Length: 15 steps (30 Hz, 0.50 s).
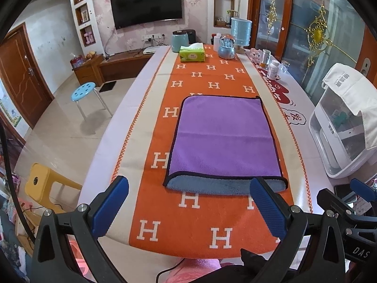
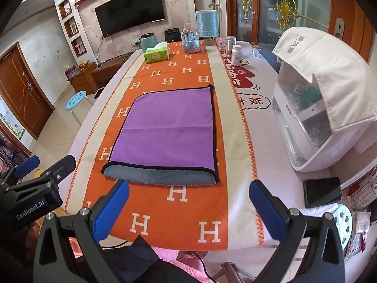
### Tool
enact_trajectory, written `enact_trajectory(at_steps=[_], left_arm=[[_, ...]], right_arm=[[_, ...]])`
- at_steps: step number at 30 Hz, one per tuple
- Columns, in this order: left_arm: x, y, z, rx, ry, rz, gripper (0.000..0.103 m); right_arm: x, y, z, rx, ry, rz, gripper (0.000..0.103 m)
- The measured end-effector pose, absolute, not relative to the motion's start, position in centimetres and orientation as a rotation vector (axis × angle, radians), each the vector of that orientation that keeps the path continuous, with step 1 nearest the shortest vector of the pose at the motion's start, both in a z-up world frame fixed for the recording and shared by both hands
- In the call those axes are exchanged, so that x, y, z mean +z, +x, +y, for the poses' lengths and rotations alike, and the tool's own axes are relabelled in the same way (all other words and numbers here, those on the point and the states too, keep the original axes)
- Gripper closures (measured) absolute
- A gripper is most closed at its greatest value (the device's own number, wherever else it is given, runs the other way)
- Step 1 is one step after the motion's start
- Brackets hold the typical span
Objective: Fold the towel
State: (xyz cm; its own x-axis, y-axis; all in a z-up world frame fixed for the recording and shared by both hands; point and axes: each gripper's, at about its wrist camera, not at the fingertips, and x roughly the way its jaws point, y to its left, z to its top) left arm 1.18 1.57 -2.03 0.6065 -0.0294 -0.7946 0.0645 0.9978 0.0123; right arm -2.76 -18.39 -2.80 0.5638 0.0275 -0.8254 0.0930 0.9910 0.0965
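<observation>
Fingers of both tools framed the bottom of each view: the left gripper (image 1: 189,184) and the right gripper (image 2: 188,187) were each spread wide, blue pads apart and holding nothing, hovering above the near end of the orange runner (image 1: 188,224) patterned with white H letters. Just beyond the fingertips lay the towel (image 1: 223,139), flat on the runner and folded over, its purple face up and a strip of grey underside showing along the near edge, with a faint crease crossing the purple surface. Only the right wrist view showed a dark phone (image 2: 322,192) lying on the white cloth near the table's right edge, and it also caught the left tool from the side at lower left. The left wrist view, in turn, showed the right tool at its lower right and a yellow stool (image 1: 44,184) beside the table. Further right stood a white appliance (image 2: 313,127) draped with a white cloth. At the far end of the table sat a green tissue box (image 1: 192,55), a snow globe (image 1: 226,47) and a white pill bottle (image 1: 273,70). On the far wall hung a television (image 1: 147,4).
</observation>
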Motion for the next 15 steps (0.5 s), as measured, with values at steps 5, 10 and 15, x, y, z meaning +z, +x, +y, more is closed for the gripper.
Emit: enact_trajectory(at_steps=[5, 10, 15], left_arm=[[-2.9, 3.2, 1.8, -0.098, 0.081, 0.929, 0.001], [-3.8, 5.5, 2.0, -0.143, 0.116, 0.945, 0.001], [-5.2, 7.9, 2.4, -0.182, 0.155, 0.959, 0.001]], right_arm=[[-3.6, -1.3, -18.2, -0.016, 0.121, 0.97, 0.001], [-4.4, -0.1, -17.6, 0.017, 0.068, 0.961, 0.001], [-5.7, 1.1, -17.6, 0.032, 0.038, 0.964, 0.001]])
